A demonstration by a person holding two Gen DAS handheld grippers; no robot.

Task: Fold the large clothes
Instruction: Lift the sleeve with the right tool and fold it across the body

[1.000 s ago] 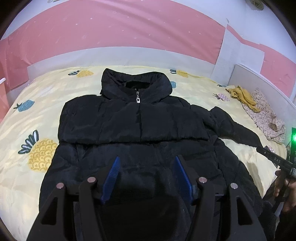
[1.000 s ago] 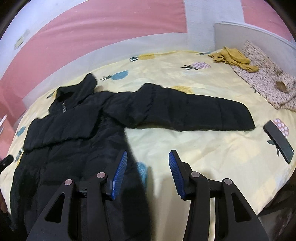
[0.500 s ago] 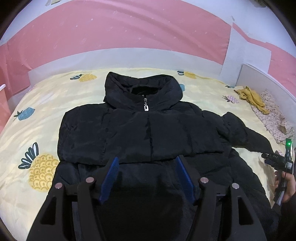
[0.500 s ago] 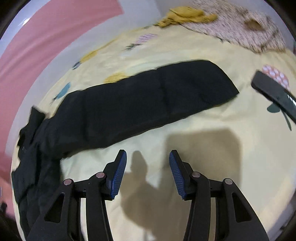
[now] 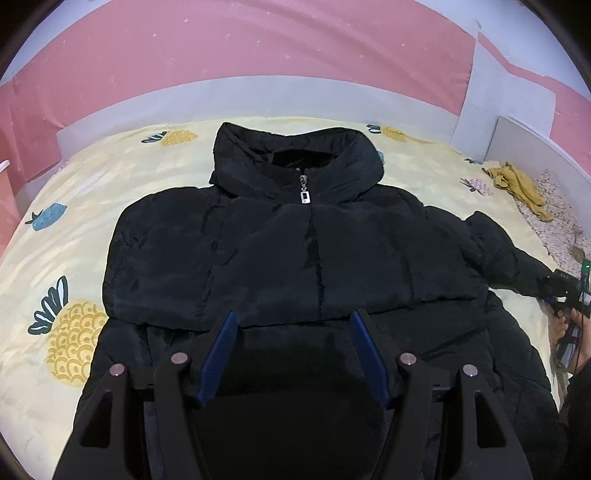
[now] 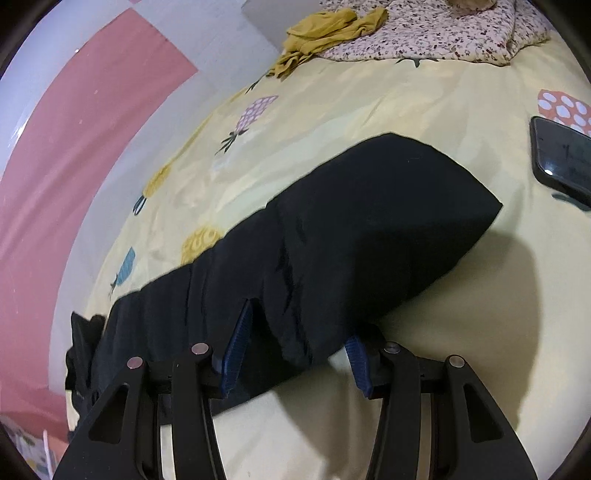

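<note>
A black hooded puffer jacket [image 5: 280,258] lies face up on the yellow pineapple-print bed [image 5: 66,258], its left sleeve folded across the chest. My left gripper [image 5: 293,328] is open and hovers over the jacket's lower front. The jacket's right sleeve [image 6: 369,221] stretches out over the sheet. My right gripper [image 6: 299,332] is open, and the near edge of the sleeve lies between its blue fingers [image 6: 240,332]. The right gripper also shows in the left wrist view [image 5: 565,295], at the sleeve's end.
A dark phone [image 6: 561,158] lies on the sheet right of the sleeve cuff. A yellow garment [image 6: 325,26] and a floral blanket [image 6: 443,33] lie at the far corner. Pink and white walls [image 5: 258,55] stand behind the bed.
My right gripper has moved down and forward onto the outstretched sleeve, so the sleeve now sits between its fingers. My left gripper has moved slightly closer over the jacket.
</note>
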